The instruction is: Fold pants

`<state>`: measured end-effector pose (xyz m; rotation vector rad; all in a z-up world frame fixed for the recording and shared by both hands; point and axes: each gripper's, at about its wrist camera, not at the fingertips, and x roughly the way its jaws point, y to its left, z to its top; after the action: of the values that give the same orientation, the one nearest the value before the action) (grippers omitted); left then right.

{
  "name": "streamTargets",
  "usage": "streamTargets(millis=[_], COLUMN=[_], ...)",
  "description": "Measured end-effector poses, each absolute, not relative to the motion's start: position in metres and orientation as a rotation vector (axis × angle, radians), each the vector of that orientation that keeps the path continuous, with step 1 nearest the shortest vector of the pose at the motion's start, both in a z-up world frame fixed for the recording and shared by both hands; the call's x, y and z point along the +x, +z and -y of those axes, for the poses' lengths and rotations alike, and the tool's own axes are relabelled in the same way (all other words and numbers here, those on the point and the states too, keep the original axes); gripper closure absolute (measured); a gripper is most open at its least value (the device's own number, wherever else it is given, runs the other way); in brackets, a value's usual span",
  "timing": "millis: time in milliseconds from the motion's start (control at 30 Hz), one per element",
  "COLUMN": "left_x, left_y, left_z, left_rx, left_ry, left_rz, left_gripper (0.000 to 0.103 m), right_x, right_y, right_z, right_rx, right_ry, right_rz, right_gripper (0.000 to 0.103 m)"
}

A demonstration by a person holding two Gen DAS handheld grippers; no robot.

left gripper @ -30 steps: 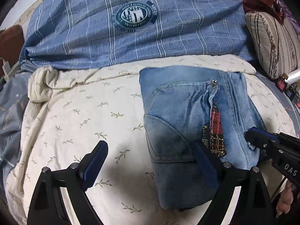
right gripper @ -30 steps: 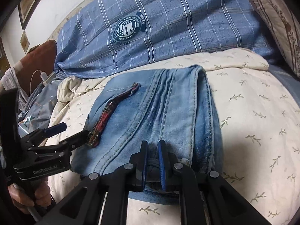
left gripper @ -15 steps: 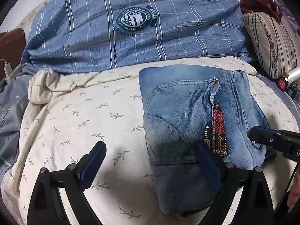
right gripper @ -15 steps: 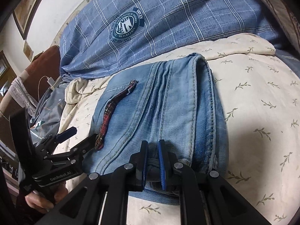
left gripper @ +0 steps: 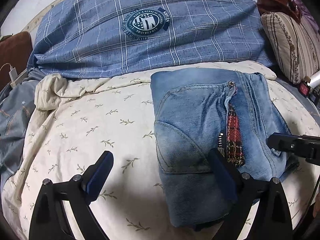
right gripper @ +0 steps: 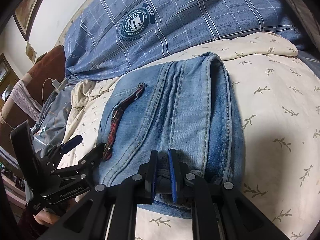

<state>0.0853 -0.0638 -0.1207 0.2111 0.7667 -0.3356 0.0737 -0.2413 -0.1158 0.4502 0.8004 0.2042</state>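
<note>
Left gripper [left gripper: 160, 172] spread wide, one finger over the folded jeans [left gripper: 202, 128], which lie on the leaf-print cream bedspread [left gripper: 90, 124]. Right gripper [right gripper: 163, 174] pinched narrow on a bunched edge of the jeans [right gripper: 180, 108].

The folded pants [left gripper: 202, 124] lie on the bed's quilt [left gripper: 96, 120]; behind them, along the far edge, lies a large pillow [left gripper: 140, 40].

Blue plaid duvet [left gripper: 140, 40], leaf-print sheet [left gripper: 90, 120], striped pillow [left gripper: 288, 46]
</note>
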Motion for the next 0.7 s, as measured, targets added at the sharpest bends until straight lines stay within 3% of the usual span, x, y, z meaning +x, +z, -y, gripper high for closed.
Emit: streamTargets(millis=[400,700], left_x=[0.083,0.070], left_y=[-0.117,-0.084], left_z=[0.060,0.058], left_rx=[0.148,0.190], left_ry=[-0.293,-0.273], left_rz=[-0.793,-0.685], left_gripper=[0.006,0.006], right_x=[0.073,0.050], right_y=[-0.114,-0.087], right_z=[0.240,0.250], right_rx=[0.436,0.451], right_ry=[0.204,0.190], right_rz=[-0.804,-0.687], right_gripper=[0.089,0.089])
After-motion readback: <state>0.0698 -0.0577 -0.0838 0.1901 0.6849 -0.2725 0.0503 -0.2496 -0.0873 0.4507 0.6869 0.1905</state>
